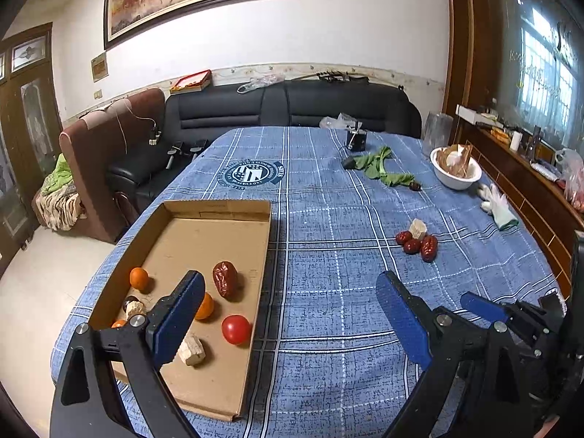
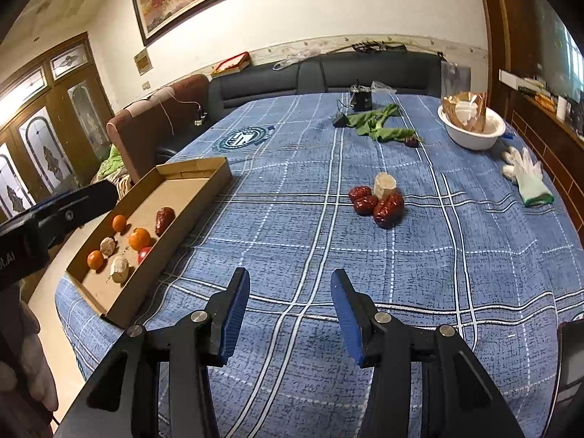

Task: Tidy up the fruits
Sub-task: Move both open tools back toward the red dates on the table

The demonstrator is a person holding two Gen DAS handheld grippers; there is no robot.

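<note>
A shallow cardboard tray (image 1: 204,208) (image 2: 197,168) lies on the left of the blue plaid table. It holds a red date (image 1: 224,279), small oranges (image 1: 138,277), a red tomato (image 1: 236,329) and pale chunks (image 1: 191,350). Three red dates (image 2: 379,204) (image 1: 418,244) and a pale chunk (image 2: 384,185) lie together mid-table. My left gripper (image 1: 292,310) is open and empty, its left finger over the tray. My right gripper (image 2: 290,314) is open and empty above bare cloth, short of the date pile.
A white bowl (image 2: 471,127) with brown wrappers stands at the far right, white gloves (image 2: 525,175) beside it. Green leaves (image 2: 376,124), a lone dark fruit (image 2: 411,141) and a small black box (image 2: 363,99) lie at the far end. A black sofa stands behind the table.
</note>
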